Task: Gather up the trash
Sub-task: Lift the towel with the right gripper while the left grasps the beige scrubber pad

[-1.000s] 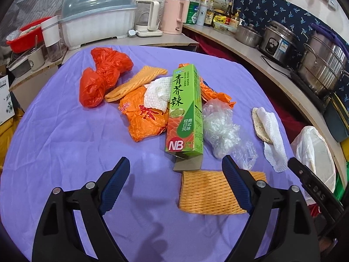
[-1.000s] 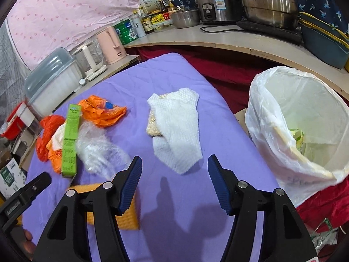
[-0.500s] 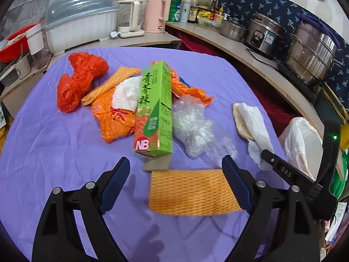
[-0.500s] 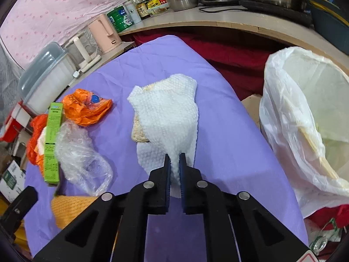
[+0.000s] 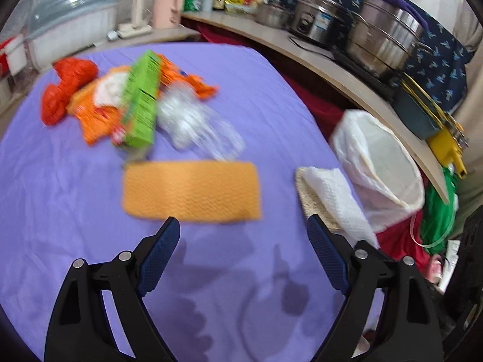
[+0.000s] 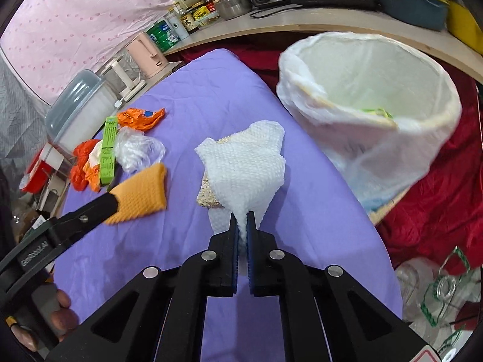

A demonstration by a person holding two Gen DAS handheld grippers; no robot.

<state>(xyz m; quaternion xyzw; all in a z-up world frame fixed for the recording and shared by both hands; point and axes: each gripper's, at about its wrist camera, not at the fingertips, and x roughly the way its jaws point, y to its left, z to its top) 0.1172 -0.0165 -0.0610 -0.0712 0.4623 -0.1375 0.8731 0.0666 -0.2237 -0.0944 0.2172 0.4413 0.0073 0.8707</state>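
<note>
My right gripper [image 6: 242,221] is shut on the near corner of a white paper towel [image 6: 246,163], lifting it off the purple table; a tan pad [image 6: 206,194] lies under it. The towel also shows in the left wrist view [image 5: 335,194]. The white-lined trash bin [image 6: 371,111] stands just right of it, and in the left wrist view [image 5: 377,163]. My left gripper [image 5: 243,235] is open and empty, just short of the orange foam net [image 5: 193,191]. Beyond lie a green carton [image 5: 140,102], a clear plastic bag [image 5: 193,117], orange wrappers [image 5: 96,111] and a red bag [image 5: 65,87].
A curved wooden counter [image 5: 341,75] with steel pots [image 5: 383,36] runs behind the bin. A dish box, kettles and bottles [image 6: 169,33] stand at the table's far end. Red cloth [image 6: 434,199] and plastic bottles [image 6: 434,289] lie on the floor at right.
My right gripper closed on the paper towel's corner and has lifted it toward the bin. My left gripper swung right, so the foam net now lies ahead of it.
</note>
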